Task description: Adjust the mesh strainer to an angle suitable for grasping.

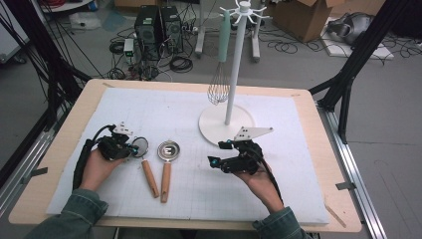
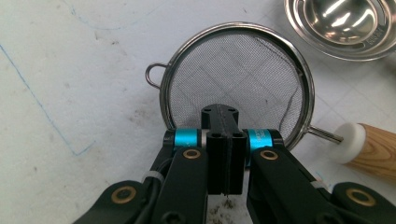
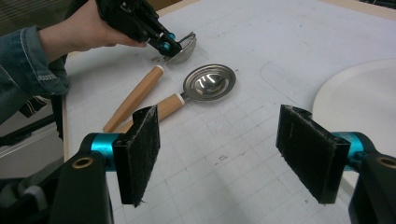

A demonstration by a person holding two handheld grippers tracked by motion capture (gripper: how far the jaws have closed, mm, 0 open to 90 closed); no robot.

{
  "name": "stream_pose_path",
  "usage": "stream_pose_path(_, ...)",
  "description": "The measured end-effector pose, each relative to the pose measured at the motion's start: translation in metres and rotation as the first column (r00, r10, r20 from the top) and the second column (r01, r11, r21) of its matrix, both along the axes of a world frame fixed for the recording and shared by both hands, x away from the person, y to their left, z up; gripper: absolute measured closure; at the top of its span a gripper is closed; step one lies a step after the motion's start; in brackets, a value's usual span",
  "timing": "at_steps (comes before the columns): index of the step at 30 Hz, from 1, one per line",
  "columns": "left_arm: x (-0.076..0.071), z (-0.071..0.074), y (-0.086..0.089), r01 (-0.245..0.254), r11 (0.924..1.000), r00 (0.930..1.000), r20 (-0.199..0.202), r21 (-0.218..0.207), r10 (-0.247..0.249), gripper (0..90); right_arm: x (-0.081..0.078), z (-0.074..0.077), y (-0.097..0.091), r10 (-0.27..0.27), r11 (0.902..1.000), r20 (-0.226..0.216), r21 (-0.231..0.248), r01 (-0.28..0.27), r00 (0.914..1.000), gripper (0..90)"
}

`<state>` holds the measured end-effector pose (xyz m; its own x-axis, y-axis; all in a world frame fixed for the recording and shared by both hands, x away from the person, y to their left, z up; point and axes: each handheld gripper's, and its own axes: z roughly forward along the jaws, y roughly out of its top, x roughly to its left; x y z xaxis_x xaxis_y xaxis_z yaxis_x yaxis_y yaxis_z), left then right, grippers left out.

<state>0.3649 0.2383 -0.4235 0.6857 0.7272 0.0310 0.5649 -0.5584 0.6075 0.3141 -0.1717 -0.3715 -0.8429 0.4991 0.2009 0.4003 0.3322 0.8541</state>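
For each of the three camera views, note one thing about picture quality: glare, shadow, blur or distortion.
High view: soft and low in detail, the table edges bowing. Left gripper view: sharp on the strainer mesh, with bright glare on the steel scoop. Right gripper view: the near jaws slightly soft, with a reflection in the scoop.

In the left gripper view the shut jaws cover the near rim of the sieve [image 2: 236, 74], so whether they pinch it cannot be told. The sieve's wooden handle [image 2: 373, 149] runs off the right edge, and the metal scoop [image 2: 341, 23] is cut by the top edge. In the right gripper view the white stand base [image 3: 359, 98] is cropped at right (its pole unseen there).
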Motion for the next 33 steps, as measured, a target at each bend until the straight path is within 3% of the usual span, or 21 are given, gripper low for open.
stream_pose_path(7, 0.01, 0.004, -0.007, -0.007, 1.0, 0.9999, 0.011, -0.002, 0.007, 89.6, 0.0, 0.0, -0.003, -0.002, 1.0, -0.003, 0.007, 0.002, 1.0, 29.7)
stream_pose_path(12, 0.017, 0.005, -0.014, 0.005, 0.9998, 0.9999, 0.012, 0.017, -0.006, 89.6, 0.0, -0.001, -0.004, -0.003, 0.9999, -0.006, 0.011, 0.003, 1.0, 29.7)
stream_pose_path(15, 0.019, 0.002, -0.014, -0.012, 0.9994, 0.9998, 0.014, 0.033, 0.011, 89.6, 0.0, -0.002, -0.005, -0.003, 0.9999, -0.007, 0.015, 0.003, 1.0, 29.7)
stream_pose_path(33, 0.01, 0.003, -0.001, -0.093, 0.9925, 0.9955, 0.025, 0.08, 0.091, 89.6, 0.001, -0.003, -0.005, 0.001, 0.9997, -0.004, 0.023, -0.001, 1.0, 29.7)
